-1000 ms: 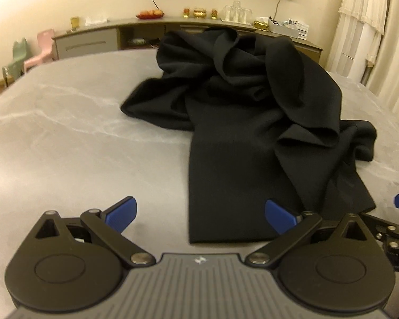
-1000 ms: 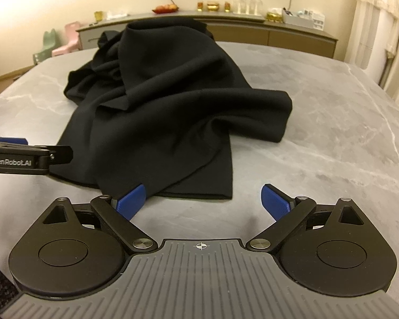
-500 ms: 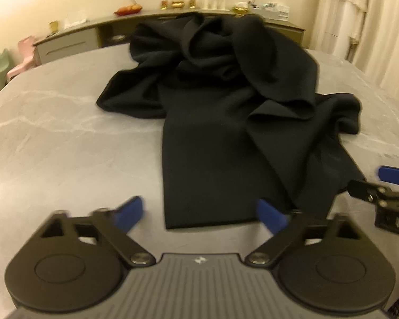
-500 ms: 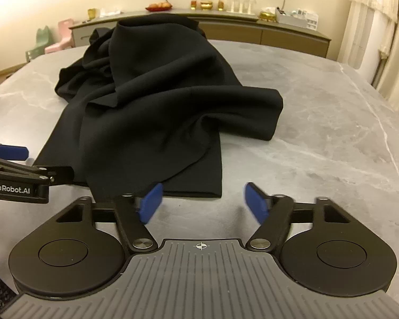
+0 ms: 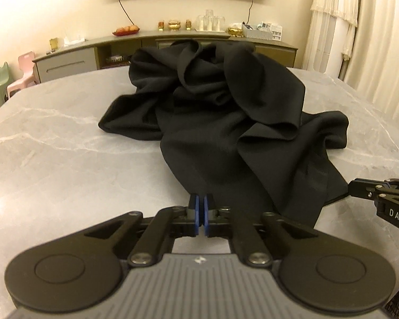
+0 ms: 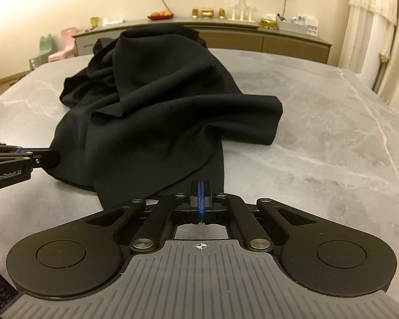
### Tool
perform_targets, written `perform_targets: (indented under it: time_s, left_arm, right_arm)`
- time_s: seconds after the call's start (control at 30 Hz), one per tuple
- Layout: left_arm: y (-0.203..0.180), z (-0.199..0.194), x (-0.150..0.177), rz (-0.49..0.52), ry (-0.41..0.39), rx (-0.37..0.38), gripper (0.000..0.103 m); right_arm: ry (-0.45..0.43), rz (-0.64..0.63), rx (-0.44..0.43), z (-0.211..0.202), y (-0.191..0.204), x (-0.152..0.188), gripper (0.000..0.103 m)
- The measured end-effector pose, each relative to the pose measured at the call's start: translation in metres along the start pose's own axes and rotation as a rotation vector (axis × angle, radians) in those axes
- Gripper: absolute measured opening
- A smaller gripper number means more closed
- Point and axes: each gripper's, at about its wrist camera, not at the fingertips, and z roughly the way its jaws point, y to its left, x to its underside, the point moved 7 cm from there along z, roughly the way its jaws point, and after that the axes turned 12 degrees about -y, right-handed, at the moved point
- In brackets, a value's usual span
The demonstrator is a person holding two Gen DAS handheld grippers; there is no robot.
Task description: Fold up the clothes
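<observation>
Black garment (image 5: 226,133) lies crumpled on the grey marble table (image 5: 53,159), bunched high at the far end, one flat panel reaching toward the near edge. Left gripper (image 5: 200,204): blue pads pressed together on the panel's near left corner, cloth pinched between them. Right gripper (image 6: 200,190): jaws closed on the near right corner of the same hem. Both point downward, side by side along the hem. Sideboard (image 6: 226,34) with glasses and gold bowls behind.
</observation>
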Motion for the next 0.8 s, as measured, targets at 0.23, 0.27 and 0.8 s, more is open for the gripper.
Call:
perform_targets:
  time_s: [0.23,0.27,0.8]
  left_arm:
    - [-0.001,-0.009,-0.003,0.02,-0.046,-0.013,0.003]
    - [0.0,-0.01,-0.003,0.019,-0.051,-0.016,0.003]
    - [0.016,-0.033,0.0,0.0,-0.086,-0.069,0.056]
  right_arm:
    - [-0.023,0.001,0.001,-0.006,-0.001,-0.002,0.0]
    - [-0.026,0.003,0.001,-0.007,-0.001,-0.003,0.0]
    - [-0.036,0.017,0.049,-0.011,-0.009,-0.002,0.014]
